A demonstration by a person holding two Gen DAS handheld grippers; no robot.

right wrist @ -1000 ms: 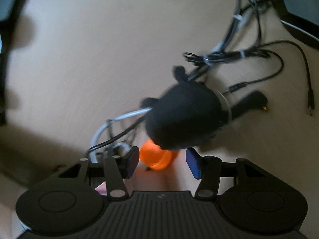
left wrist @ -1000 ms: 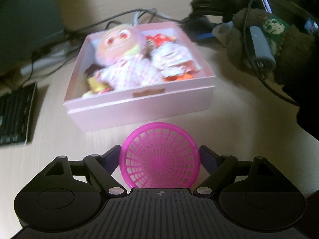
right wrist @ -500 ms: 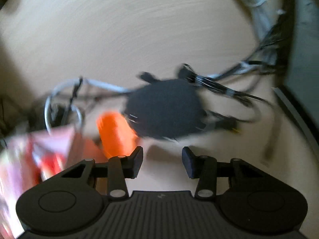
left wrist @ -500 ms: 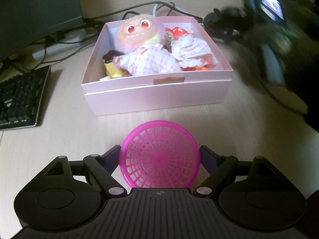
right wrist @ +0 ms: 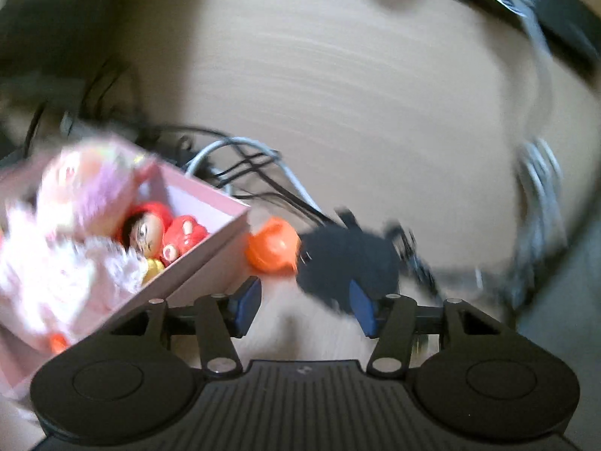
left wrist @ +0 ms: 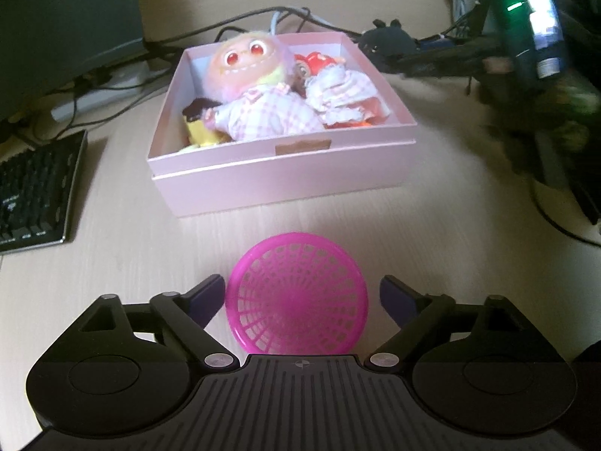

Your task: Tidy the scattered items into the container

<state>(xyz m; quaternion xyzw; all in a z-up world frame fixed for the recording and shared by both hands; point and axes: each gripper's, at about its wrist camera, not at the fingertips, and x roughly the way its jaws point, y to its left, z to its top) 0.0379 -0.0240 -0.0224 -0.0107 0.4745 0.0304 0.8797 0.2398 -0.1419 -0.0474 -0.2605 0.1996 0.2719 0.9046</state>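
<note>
A round magenta mesh basket [left wrist: 296, 300] lies on the table between the fingers of my left gripper [left wrist: 302, 289]. Its jaws are opening: the left finger [left wrist: 206, 295] is close to the rim and the right finger stands clear. Beyond it sits the pink box [left wrist: 285, 173], holding a pink-haired doll [left wrist: 259, 101] and a red-and-white doll [left wrist: 338, 90]. In the blurred right wrist view, my right gripper [right wrist: 304, 297] is opening with only bare table between its pads. A black plush toy [right wrist: 345, 259] sits just ahead of its right finger, with an orange ball [right wrist: 272, 250] beside the pink box [right wrist: 203, 263].
A keyboard [left wrist: 33, 195] lies left of the box. Cables [left wrist: 240, 22] run behind it, near a dark monitor base [left wrist: 67, 18]. The other gripper's body with a green light [left wrist: 533, 37] and dark gear crowd the right side. More cables [right wrist: 255, 173] lie beyond the ball.
My left jaws have widened off the basket, which stays on the table. The right wrist view has rolled and swung; the pink box is now at its left, and the plush is by the right finger.
</note>
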